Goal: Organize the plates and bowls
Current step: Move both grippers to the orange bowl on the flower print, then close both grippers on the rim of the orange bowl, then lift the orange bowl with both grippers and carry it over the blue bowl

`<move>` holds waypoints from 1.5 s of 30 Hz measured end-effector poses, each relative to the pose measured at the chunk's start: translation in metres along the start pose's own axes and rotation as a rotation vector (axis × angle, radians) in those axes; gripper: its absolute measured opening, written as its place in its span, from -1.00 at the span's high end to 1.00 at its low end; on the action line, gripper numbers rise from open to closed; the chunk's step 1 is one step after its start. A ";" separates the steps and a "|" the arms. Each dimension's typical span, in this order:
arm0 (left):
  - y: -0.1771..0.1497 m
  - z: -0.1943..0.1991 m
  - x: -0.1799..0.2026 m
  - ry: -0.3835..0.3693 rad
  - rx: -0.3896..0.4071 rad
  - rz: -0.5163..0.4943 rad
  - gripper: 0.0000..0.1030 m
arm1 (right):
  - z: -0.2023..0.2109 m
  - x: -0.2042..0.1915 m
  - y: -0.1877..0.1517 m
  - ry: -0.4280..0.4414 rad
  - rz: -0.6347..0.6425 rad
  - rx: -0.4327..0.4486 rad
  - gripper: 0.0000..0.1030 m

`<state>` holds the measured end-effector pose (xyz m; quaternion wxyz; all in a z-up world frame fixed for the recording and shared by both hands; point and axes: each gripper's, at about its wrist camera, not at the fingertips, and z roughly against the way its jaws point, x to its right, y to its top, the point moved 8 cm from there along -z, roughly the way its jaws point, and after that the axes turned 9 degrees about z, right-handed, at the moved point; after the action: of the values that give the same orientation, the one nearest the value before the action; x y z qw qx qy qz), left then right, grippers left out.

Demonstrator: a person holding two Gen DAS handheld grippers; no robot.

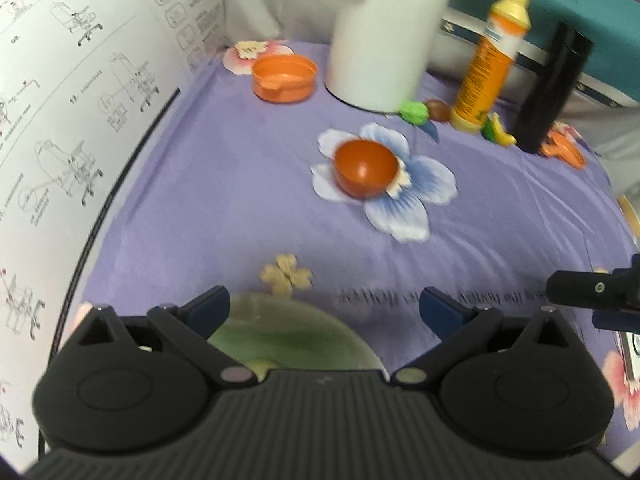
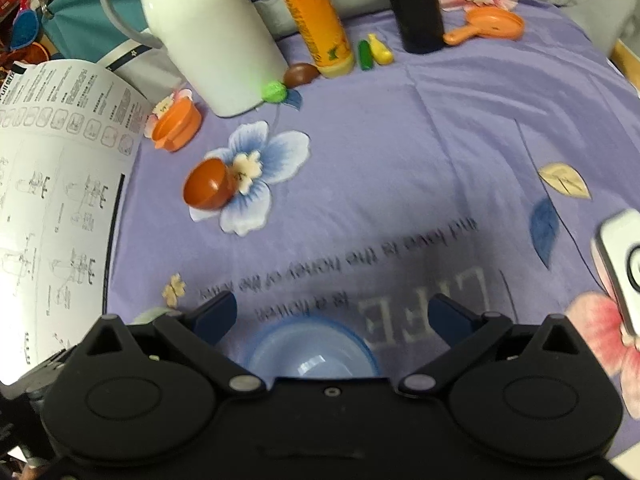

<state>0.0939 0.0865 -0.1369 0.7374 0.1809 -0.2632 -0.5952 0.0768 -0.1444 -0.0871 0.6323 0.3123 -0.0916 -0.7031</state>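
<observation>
Green glazed plate (image 1: 280, 336) lies flat beneath the wide, empty left tool (image 1: 324, 308): likely heavy, slick, breakable, best pinched at the rim. Light plastic blue bowl (image 2: 312, 354) sits under the wide, empty right tool (image 2: 332, 314); grip its wall.

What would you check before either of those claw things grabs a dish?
1. Left gripper open: ok.
2. Right gripper open: ok.
3. Green plate between the left fingers: ok, though not gripped.
4. Blue bowl between the right fingers: ok, partly hidden.
5. Red-brown bowl upright: not ok, tipped on its side.
6. Both grippers apart from each other: ok.
</observation>
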 end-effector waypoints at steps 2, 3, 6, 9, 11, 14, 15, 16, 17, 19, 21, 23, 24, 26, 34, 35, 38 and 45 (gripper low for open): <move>0.013 -0.007 -0.003 0.002 0.012 0.005 -1.00 | -0.005 -0.008 0.011 0.014 0.008 0.004 -1.00; 0.019 -0.011 -0.004 0.004 0.018 0.007 -1.00 | -0.008 -0.013 0.018 0.019 0.014 0.004 -1.00; 0.039 -0.024 -0.008 0.006 0.035 0.026 -1.00 | -0.022 -0.026 0.034 0.031 0.030 -0.005 -1.00; 0.056 -0.036 -0.009 -0.003 0.058 0.041 -1.00 | -0.041 -0.035 0.050 0.043 0.029 -0.010 -1.00; 0.065 -0.045 -0.009 -0.001 0.075 0.040 -0.99 | -0.054 -0.041 0.061 0.050 0.020 -0.009 -1.00; 0.074 -0.059 -0.008 0.001 0.078 0.042 -0.88 | -0.071 -0.049 0.075 0.056 0.024 -0.010 -0.97; 0.077 -0.064 -0.006 0.001 0.075 0.041 -0.83 | -0.076 -0.053 0.079 0.060 0.027 -0.010 -0.90; 0.079 -0.069 -0.006 0.002 0.070 0.039 -0.78 | -0.083 -0.057 0.084 0.067 0.032 -0.012 -0.84; 0.081 -0.076 -0.004 0.004 0.064 0.037 -0.75 | -0.088 -0.061 0.087 0.072 0.033 -0.012 -0.82; 0.084 -0.086 -0.002 0.000 0.050 0.035 -0.69 | -0.100 -0.065 0.095 0.081 0.027 -0.016 -0.67; 0.085 -0.094 0.001 -0.011 0.036 0.032 -0.64 | -0.110 -0.067 0.101 0.087 0.019 -0.024 -0.51; 0.086 -0.103 0.004 -0.017 0.021 0.024 -0.57 | -0.120 -0.069 0.104 0.092 0.014 -0.037 -0.35; 0.086 -0.107 0.005 -0.018 0.014 0.024 -0.48 | -0.126 -0.069 0.106 0.094 0.010 -0.037 -0.22; 0.086 -0.114 0.007 -0.026 -0.004 0.027 -0.35 | -0.137 -0.071 0.107 0.106 0.007 -0.056 -0.03; 0.081 -0.130 0.019 -0.052 -0.042 -0.008 0.35 | -0.160 -0.080 0.104 0.146 0.018 -0.080 0.69; 0.081 -0.130 0.021 -0.057 -0.044 -0.017 0.41 | -0.162 -0.081 0.104 0.148 0.023 -0.080 0.71; 0.078 -0.130 0.026 -0.070 -0.053 -0.032 0.67 | -0.164 -0.085 0.104 0.167 0.026 -0.085 0.77; 0.071 -0.124 0.029 -0.071 -0.062 -0.044 0.72 | -0.157 -0.087 0.099 0.170 0.030 -0.102 0.77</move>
<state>0.2289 0.0689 -0.1893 0.7195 0.1423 -0.2667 -0.6253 0.2466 -0.0383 -0.1313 0.6634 0.3367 -0.0066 -0.6682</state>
